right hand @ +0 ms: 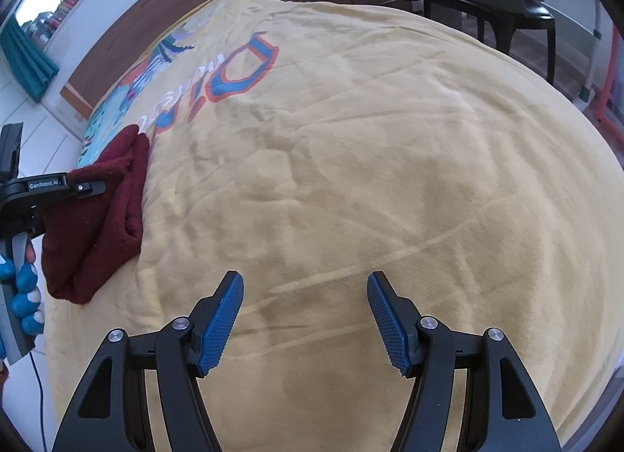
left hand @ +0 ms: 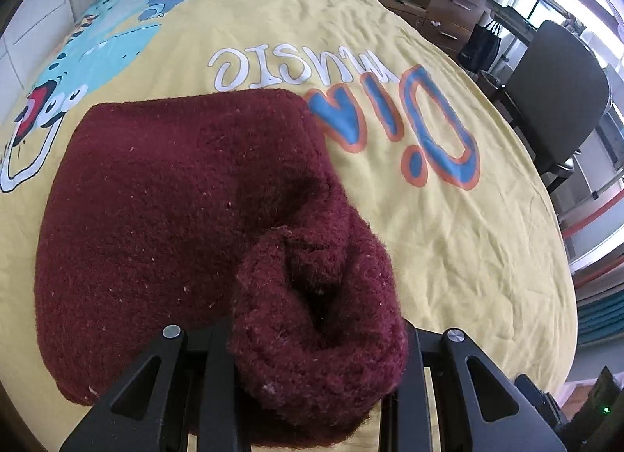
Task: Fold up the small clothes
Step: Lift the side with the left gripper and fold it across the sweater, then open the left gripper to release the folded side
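The left claw grips a bunched fold of the maroon knit, probably mid-fold on the bed. Right claw waits wide at 6 o'clock; next, lay the fold flat.

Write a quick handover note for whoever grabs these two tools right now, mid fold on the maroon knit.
Left tool: shut on a bunched part of the maroon knit garment, lifting it off the yellow blanket.
Right tool: open, holding nothing, over bare blanket well to the right of the garment.
Garment: near the blanket's left edge, mostly lying flat, with the gripped end raised.
Done: it looks at least partly folded; how many folds, I cannot tell.
Left: lay the gripped end over the flat part, probably smooth it, then release.
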`<state>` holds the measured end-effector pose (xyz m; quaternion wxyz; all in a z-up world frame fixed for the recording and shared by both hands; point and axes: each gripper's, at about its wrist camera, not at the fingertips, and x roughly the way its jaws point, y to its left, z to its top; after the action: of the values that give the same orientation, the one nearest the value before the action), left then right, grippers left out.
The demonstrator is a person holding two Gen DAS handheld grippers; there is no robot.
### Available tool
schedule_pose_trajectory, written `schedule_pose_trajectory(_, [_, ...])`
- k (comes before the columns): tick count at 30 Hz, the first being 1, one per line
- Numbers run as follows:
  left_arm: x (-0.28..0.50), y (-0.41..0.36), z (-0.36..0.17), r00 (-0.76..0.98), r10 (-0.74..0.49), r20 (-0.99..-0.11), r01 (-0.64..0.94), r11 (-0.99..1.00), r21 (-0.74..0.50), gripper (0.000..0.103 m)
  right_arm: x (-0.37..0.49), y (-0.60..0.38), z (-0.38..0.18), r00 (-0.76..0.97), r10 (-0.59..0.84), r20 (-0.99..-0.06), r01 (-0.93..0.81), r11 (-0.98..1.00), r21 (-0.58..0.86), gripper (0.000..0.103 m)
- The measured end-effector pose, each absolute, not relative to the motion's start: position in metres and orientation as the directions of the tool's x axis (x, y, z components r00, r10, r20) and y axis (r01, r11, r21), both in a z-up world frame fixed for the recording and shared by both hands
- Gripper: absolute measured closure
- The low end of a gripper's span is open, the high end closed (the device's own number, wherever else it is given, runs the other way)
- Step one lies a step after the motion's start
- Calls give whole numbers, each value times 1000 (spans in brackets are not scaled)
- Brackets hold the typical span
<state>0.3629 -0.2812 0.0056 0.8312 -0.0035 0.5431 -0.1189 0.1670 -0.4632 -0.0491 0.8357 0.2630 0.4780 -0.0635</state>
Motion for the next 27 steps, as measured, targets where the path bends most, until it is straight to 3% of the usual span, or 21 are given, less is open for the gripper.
schedule_pose_trajectory(10, [351,-299,-4,380,-142,-914,211,975,-64,81,165,-461,-49,539,148,-829,355,853,383,35])
schedule_pose_trajectory(20, [338,-305,-2,359,-163,-919,271,960,-65,63,163,-459,-40,538,129,-833,361,858,366,35])
schedule_pose_trajectory(27, [321,-315,8,357,-182,-916,327,943,-60,56,153,-463,-22,554,105,-826,363,862,354,35])
